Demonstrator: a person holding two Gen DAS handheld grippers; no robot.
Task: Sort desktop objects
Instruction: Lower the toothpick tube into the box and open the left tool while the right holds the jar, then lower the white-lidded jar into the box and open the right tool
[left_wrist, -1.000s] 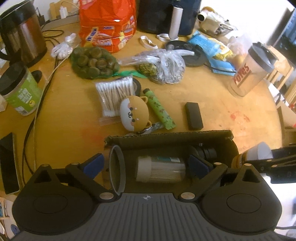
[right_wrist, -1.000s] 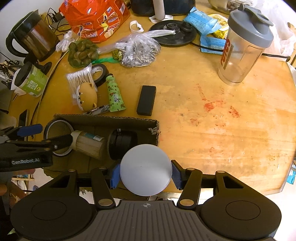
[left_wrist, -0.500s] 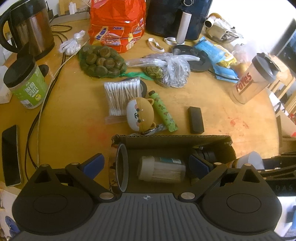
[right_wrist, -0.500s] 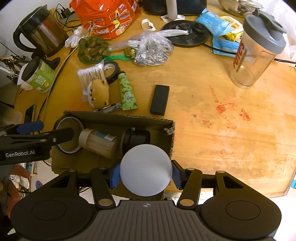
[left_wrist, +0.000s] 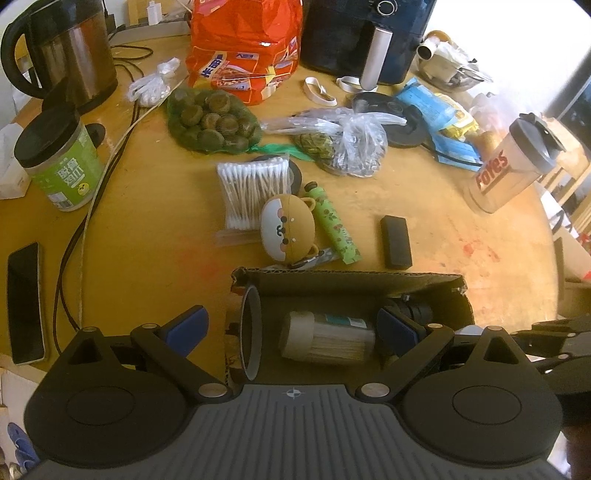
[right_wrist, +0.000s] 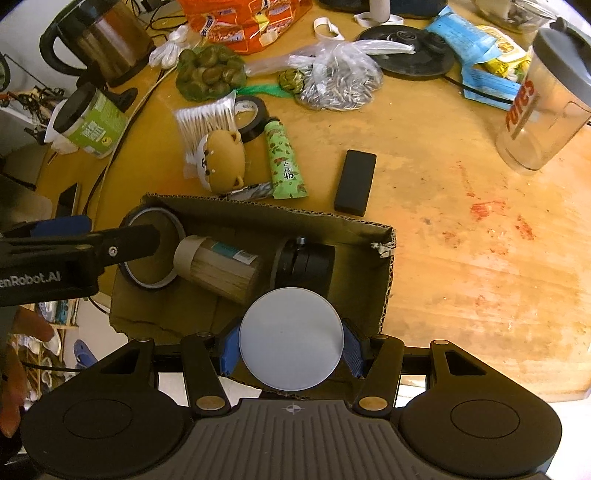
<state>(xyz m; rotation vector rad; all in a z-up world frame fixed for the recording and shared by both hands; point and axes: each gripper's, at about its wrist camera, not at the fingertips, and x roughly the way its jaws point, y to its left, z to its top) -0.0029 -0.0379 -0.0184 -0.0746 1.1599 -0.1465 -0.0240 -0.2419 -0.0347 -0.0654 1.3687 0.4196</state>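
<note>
**White-lidded jar going into the box**

Right gripper (right_wrist: 290, 352) pads clamped on a white-lidded jar (right_wrist: 290, 339), held over the near right end of the cardboard box (right_wrist: 388, 266). Left gripper (left_wrist: 291, 326) fingers wide apart, empty, above the box. Inside: tape roll (right_wrist: 151, 254), toothpick tube (right_wrist: 221, 267), black cylinder (right_wrist: 306, 260). Best bet: lower straight into the free gap beside the black cylinder, release only once seated.

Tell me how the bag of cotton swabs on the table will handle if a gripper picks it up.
The bag of cotton swabs is probably very light: thin sticks in clear film. The film looks loose, so it may sag and slip between pads. It lies flat against the bear-faced pouch, so it should not roll, though lifting it may nudge that pouch.
</note>
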